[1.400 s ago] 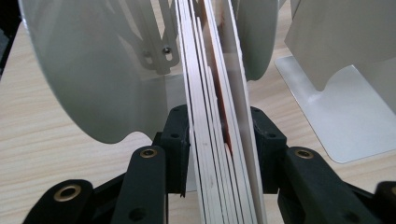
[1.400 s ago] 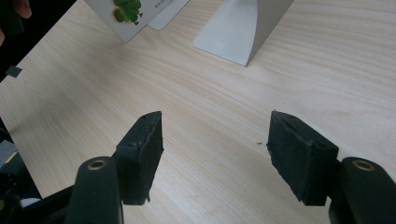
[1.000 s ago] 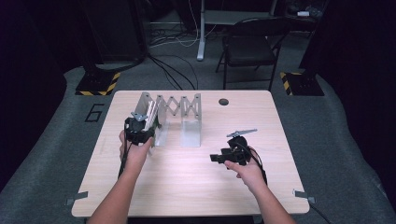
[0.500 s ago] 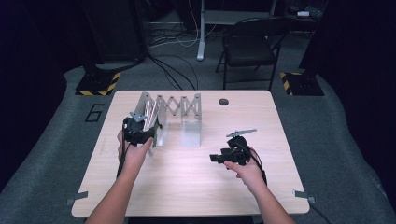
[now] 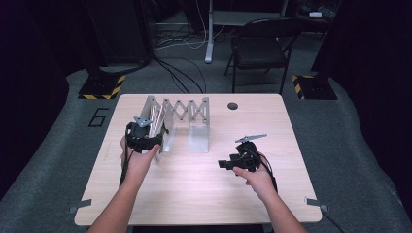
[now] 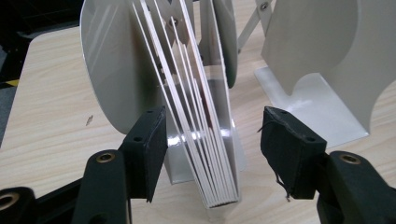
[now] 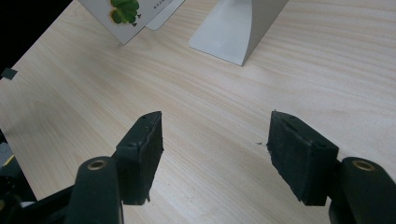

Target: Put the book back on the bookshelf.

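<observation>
Table (image 5: 204,194): book stack (image 6: 205,140) btwn left gripper (image 6: 212,140) pads, untouched, jaws just opening.

From my screen I see a pale, light-wood-grain desk (image 5: 194,194), a silver-grey expandable metal book rack (image 5: 197,119) on it, and in the rack a stack of thin white booklets (image 6: 201,140), their edges showing as fine white stripes. My left tongs (image 6: 212,140) and right tongs (image 7: 215,144) are matt black with brass-coloured rivets. One white card (image 7: 126,16) carries a green leaf print. The floor mat (image 5: 58,160) is grey with a dark "6", yellow-black hazard stripes (image 5: 102,90) beyond
</observation>
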Available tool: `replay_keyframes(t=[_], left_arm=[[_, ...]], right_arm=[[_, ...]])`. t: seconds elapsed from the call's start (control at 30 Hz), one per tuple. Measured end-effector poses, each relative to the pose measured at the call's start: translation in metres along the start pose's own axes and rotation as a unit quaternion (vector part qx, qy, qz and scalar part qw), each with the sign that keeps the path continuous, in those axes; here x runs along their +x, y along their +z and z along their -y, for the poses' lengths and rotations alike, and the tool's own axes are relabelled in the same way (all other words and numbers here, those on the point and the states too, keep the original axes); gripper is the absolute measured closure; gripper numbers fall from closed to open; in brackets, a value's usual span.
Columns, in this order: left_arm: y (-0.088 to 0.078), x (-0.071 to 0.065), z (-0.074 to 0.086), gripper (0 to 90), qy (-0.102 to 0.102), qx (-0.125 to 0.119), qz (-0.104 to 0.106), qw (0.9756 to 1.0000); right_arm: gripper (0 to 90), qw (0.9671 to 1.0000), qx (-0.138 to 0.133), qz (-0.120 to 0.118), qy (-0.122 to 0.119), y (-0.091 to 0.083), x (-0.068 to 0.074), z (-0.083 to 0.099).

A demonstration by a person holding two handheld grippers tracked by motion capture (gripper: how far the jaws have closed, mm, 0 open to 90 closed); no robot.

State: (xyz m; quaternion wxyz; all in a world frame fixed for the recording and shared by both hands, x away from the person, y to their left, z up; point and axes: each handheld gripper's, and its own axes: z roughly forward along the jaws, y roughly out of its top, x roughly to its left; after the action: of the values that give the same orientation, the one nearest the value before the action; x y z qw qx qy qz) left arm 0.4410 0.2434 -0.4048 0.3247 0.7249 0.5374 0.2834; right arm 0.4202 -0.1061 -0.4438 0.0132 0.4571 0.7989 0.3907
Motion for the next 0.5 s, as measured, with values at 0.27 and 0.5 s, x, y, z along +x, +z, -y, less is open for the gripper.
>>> replay_keyframes(t=[0.27,0.5], left_arm=[[-0.013,0.003,-0.005,40.9,0.005,-0.002,0.002,1.0],[-0.023,0.006,-0.006,40.9,-0.006,0.002,0.028,0.9996]], right_arm=[[35.5,1.0,-0.001,-0.002,-0.002,0.001,0.002,-0.002],[35.5,1.0,0.001,-0.003,-0.005,0.002,0.003,-0.003]])
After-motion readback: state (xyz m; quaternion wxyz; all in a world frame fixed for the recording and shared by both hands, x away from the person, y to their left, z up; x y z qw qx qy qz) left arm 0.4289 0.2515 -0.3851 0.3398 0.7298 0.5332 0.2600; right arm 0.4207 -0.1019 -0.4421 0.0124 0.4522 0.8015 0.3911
